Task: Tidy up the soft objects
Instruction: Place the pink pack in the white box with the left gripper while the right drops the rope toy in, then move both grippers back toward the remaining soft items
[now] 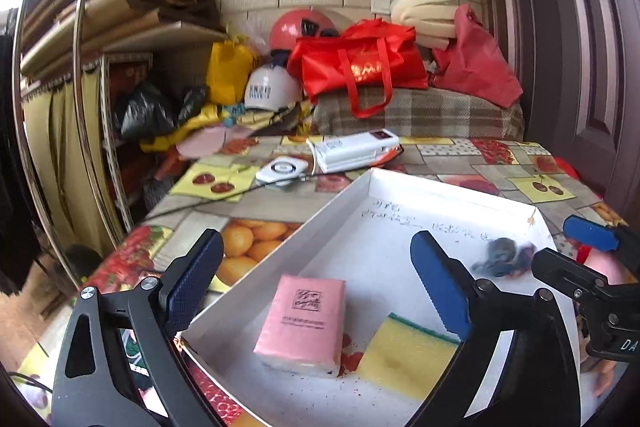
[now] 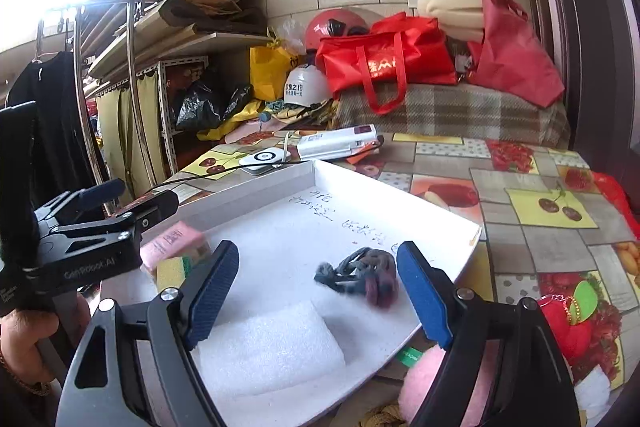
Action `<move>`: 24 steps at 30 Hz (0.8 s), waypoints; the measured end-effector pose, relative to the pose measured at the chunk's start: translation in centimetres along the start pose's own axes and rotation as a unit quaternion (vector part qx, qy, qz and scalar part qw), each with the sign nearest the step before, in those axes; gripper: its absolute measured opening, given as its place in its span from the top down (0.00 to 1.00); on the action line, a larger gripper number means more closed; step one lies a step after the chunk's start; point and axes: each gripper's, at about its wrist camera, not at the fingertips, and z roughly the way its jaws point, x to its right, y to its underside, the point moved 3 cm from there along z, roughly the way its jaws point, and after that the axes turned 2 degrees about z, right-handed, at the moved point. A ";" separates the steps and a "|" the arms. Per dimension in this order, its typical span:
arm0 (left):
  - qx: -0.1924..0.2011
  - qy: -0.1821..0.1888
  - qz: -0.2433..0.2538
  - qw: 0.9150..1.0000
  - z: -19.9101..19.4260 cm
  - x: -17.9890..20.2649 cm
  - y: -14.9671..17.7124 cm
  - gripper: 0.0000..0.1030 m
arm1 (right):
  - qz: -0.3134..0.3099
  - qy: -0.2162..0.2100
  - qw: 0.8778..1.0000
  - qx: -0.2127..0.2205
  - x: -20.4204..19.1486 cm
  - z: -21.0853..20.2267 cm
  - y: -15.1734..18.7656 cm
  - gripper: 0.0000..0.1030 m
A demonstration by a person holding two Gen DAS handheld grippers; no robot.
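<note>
Two grippers hang over a shallow white tray (image 1: 352, 187) that sits on a fruit-patterned tablecloth (image 2: 552, 211). The left gripper (image 1: 316, 281) has its blue-padded jaws spread wide and empty; just beyond them, at the near left end of the tray, a pink tissue pack (image 1: 302, 323) lies flat with a yellow sponge (image 1: 404, 357) just to its right, the two close together. The right gripper (image 2: 316, 295) also stands wide open and holds nothing. In the right wrist view a white foam block (image 2: 268, 347) rests on the tray floor near the left finger, and a little farther in, between the fingertips, lies a dark grey knitted bundle (image 2: 360, 273), blurred, with a reddish end. Off the tray at the near right, a pink plush item (image 2: 424, 383) sits partly hidden behind the right finger, and a red plush toy (image 2: 568, 331) lies on the cloth farther right. Handwriting marks the tray floor toward its far side. Beyond the tray, a white boxed device (image 1: 356, 149) and a round white gadget (image 1: 282, 171) with a cable lie on the table. Farthest back, against the brick wall, stand a red tote bag (image 1: 360, 67), a white helmet (image 1: 270, 89) and a red helmet (image 1: 300, 27).
</note>
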 end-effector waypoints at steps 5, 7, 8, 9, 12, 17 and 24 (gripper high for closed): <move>0.010 -0.005 0.007 1.000 -0.3 0.1 -0.1 0.06 | 0.001 0.007 1.000 0.025 0.1 -0.7 -0.2 0.19; 0.015 -0.006 0.000 1.000 -0.5 -0.2 -0.1 0.06 | 0.002 0.013 0.999 0.041 0.2 -1.4 -0.2 0.19; 0.018 -0.007 -0.004 1.000 -0.6 -0.3 -0.2 0.06 | 0.001 0.016 0.999 0.048 0.2 -1.9 -0.1 0.19; 0.022 -0.008 -0.007 1.000 -0.8 -0.4 -0.2 0.06 | 0.000 0.019 0.999 0.051 0.2 -2.2 0.0 0.19; 0.034 -0.010 -0.009 0.999 -1.3 -0.5 -0.2 0.06 | -0.004 0.049 0.997 0.067 0.5 -3.5 0.2 0.19; 0.018 0.027 -0.006 0.999 -2.2 0.0 0.4 0.06 | -0.003 0.076 0.995 0.061 1.9 -5.2 0.8 0.19; -0.005 0.185 0.043 0.982 -7.1 3.9 2.0 0.06 | 0.054 0.093 0.993 0.047 7.0 -9.9 2.7 0.19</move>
